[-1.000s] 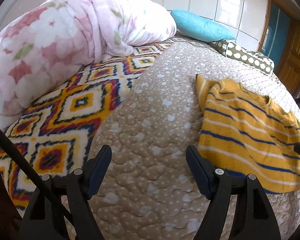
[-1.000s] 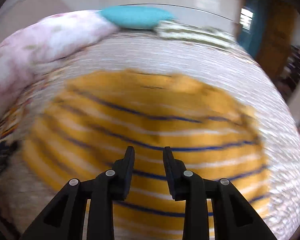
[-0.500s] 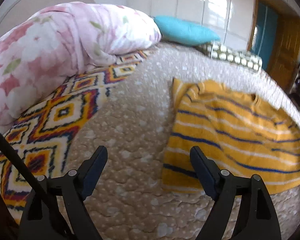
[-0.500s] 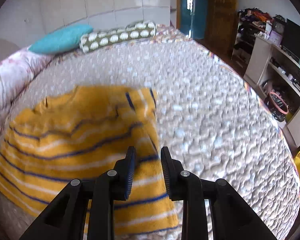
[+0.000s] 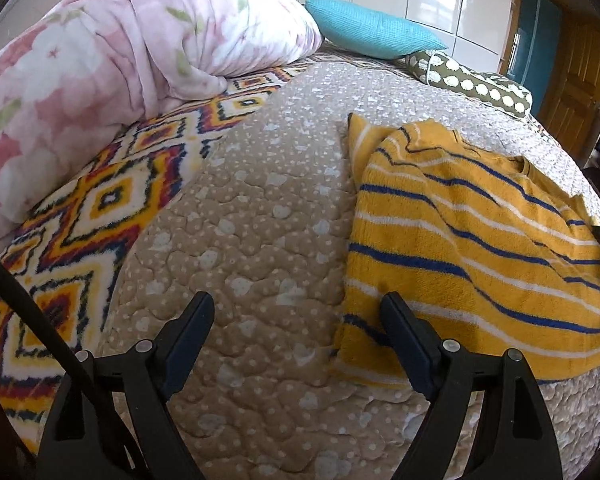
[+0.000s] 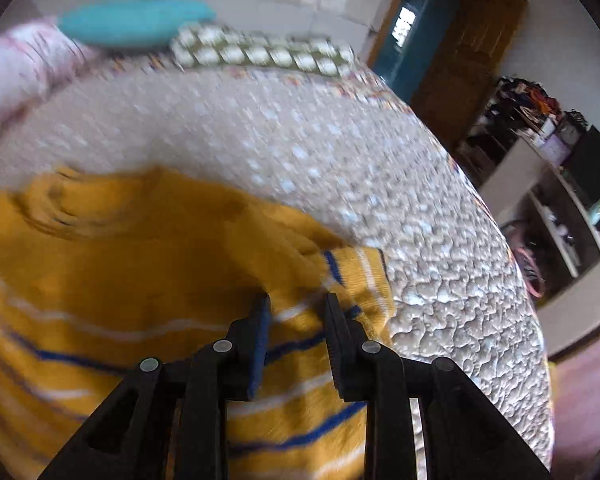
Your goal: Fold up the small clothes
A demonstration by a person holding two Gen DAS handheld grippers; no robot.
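In the left wrist view, the left gripper (image 5: 296, 320) was held wide apart above the quilt (image 5: 244, 216), nothing between its fingers; its right finger lay just over the near corner of the striped yellow sweater (image 5: 472, 248), spread flat ahead and to the right. A floral duvet (image 5: 112, 68) was seen ahead-left.

In the right wrist view, blurred, the right gripper (image 6: 296, 312) was parted narrowly, sweater cloth (image 6: 140, 280) bunched between its fingers; whether it was clamped could not be told. Shelves (image 6: 556, 200) were shown only here.

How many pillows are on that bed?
2: a turquoise pillow at the bed's far end, and a green spotted pillow just right of it. The pink floral duvet may hide more.
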